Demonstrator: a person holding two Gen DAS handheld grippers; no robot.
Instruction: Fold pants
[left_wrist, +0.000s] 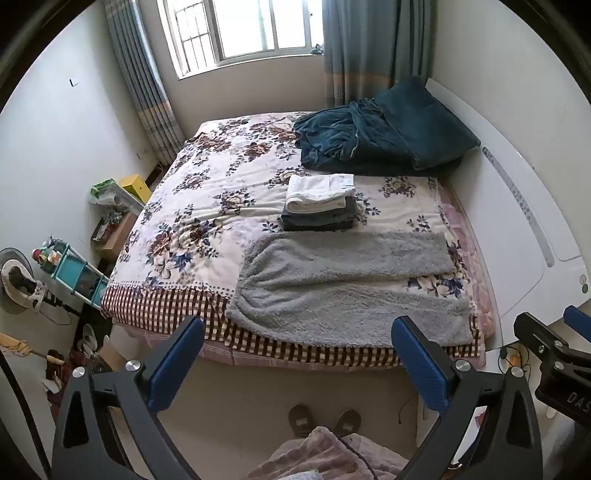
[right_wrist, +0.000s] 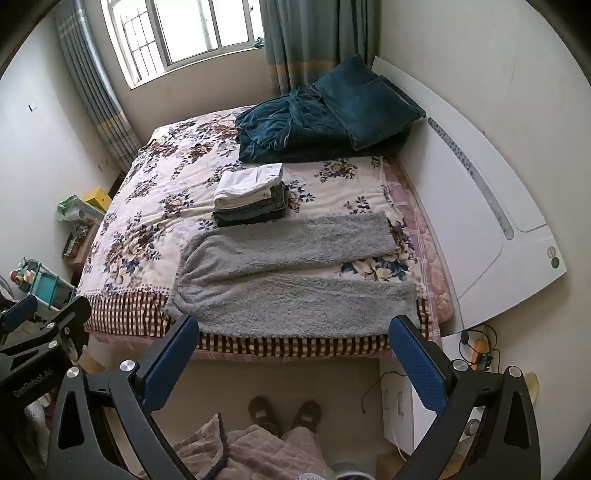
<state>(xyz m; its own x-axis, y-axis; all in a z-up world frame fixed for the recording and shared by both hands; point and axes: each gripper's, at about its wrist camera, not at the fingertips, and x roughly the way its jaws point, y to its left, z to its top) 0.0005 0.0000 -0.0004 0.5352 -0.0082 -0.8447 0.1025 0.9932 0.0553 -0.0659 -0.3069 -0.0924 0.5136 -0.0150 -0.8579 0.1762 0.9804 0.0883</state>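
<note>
A pair of fluffy grey pants lies spread flat on the near right part of the bed, its waist toward the left and its two legs running to the right, parted in a narrow V that shows the flowered bedspread between them. The nearer leg lies along the checked border at the bed's near edge. Just beyond the pants sits a stack of folded clothes, a white piece on top of darker ones. Farther back, against the white headboard, lies a rumpled dark teal blanket with a teal pillow on it.

The left tongs hang over the floor in front of the bed, spread wide with nothing between the blue pads. The right tongs are likewise spread wide and empty, just short of the bed's near edge, apart from the pants. The person's two slippered feet stand on the floor below.
</note>
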